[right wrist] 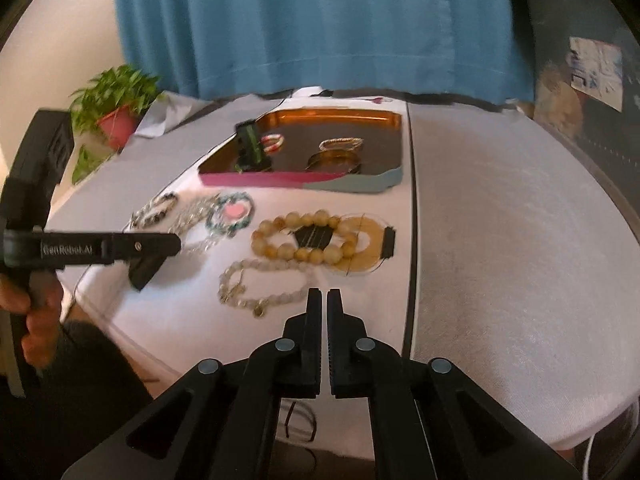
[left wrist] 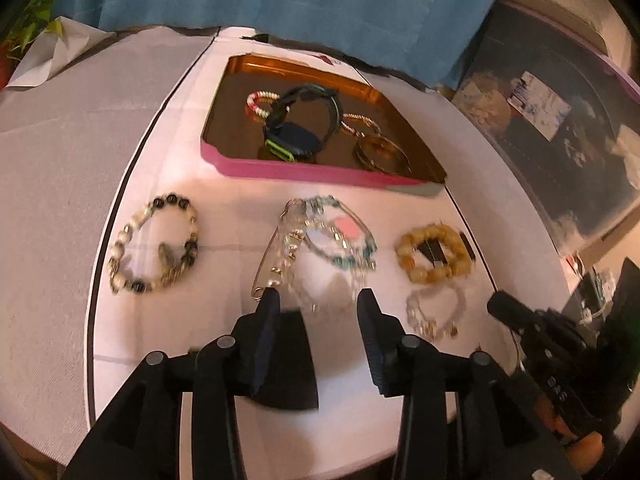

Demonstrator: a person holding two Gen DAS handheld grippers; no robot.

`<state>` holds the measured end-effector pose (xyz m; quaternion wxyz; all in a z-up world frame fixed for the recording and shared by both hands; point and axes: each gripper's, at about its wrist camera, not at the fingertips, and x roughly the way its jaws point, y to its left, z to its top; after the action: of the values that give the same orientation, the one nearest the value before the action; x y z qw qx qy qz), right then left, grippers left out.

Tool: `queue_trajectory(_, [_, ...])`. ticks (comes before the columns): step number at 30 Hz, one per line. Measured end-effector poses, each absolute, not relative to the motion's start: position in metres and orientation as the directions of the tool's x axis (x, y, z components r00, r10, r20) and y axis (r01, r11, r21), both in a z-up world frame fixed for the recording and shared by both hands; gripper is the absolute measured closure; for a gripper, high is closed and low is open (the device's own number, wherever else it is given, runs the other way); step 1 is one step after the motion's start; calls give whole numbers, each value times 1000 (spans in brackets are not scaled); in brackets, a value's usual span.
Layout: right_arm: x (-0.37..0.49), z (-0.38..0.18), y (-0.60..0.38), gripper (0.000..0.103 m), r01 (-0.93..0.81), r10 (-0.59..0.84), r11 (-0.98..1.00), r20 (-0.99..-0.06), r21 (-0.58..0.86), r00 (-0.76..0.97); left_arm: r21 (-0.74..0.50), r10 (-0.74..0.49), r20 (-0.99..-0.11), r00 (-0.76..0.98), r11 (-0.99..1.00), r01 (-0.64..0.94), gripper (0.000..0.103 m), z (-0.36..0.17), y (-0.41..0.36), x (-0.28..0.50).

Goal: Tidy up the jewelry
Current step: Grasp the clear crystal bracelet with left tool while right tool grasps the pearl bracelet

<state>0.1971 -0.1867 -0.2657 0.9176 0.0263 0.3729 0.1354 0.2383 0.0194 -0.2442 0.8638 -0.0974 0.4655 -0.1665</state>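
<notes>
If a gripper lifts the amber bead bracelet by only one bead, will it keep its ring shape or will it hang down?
The amber bead bracelet looks like round beads on a cord, so it would probably sag into a hanging loop rather than stay a flat ring. The beads seem smooth and glossy, so the pads may slip on one. Pushed across the white cloth, it would likely deform, not roll.

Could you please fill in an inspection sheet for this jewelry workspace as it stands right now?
Surface: white cloth over table.
Job's things: pink-rimmed tray holds a watch and bangles; black-and-white bead bracelet, turquoise bracelet, amber bead bracelet and pale bead bracelet lie outside.
Clutter: nothing seen.
Grippers: left gripper open, empty; right gripper shut, empty.
Cables: thin cord at near edge.
Surroundings: blue curtain, potted plant.
</notes>
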Motion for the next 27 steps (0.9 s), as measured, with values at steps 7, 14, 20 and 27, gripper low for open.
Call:
queue_trajectory(7, [220, -272, -169, 98, -234, 277, 959, -705, 160, 653, -243, -283, -786, 550, 959, 147, 98, -246, 14, 260])
queue_trajectory(14, [215, -278, -158, 88, -267, 249, 960, -713, 90, 656, -265, -298, -778, 554, 954, 141, 98, -239, 31, 233])
queue_trajectory(20, [197, -277, -164, 97, -310, 251, 949, -709, 48, 659, -230, -283, -799, 531, 959, 164, 98, -241, 41, 207])
queue_trajectory(27, [199, -275, -170, 93, -287, 263, 953, -722, 93, 640, -166, -238, -804, 545, 970, 179, 94, -244, 34, 207])
